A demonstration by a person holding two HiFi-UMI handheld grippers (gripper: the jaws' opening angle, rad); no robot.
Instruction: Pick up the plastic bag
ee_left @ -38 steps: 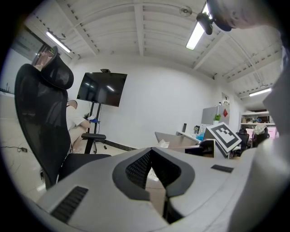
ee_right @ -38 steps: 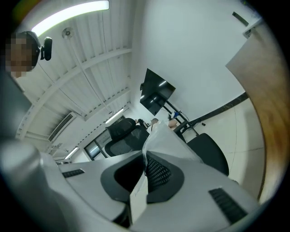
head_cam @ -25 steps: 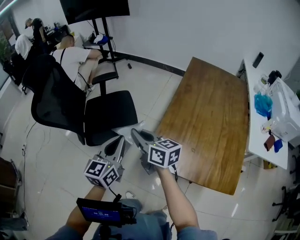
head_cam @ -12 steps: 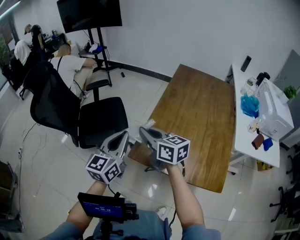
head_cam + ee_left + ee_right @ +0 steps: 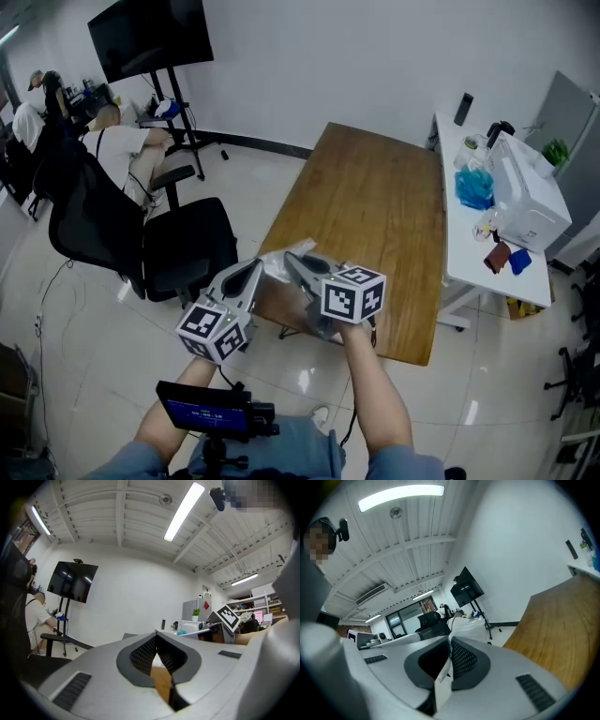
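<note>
Both hands have moved from beside the chair [image 5: 178,248] to the near corner of the desk [image 5: 375,202]. The right gripper [image 5: 292,260] stays clenched on the plastic bag [image 5: 277,263], which is in the air. The left gripper [image 5: 254,271] is closed beside it. The pick-up looks done.
</note>
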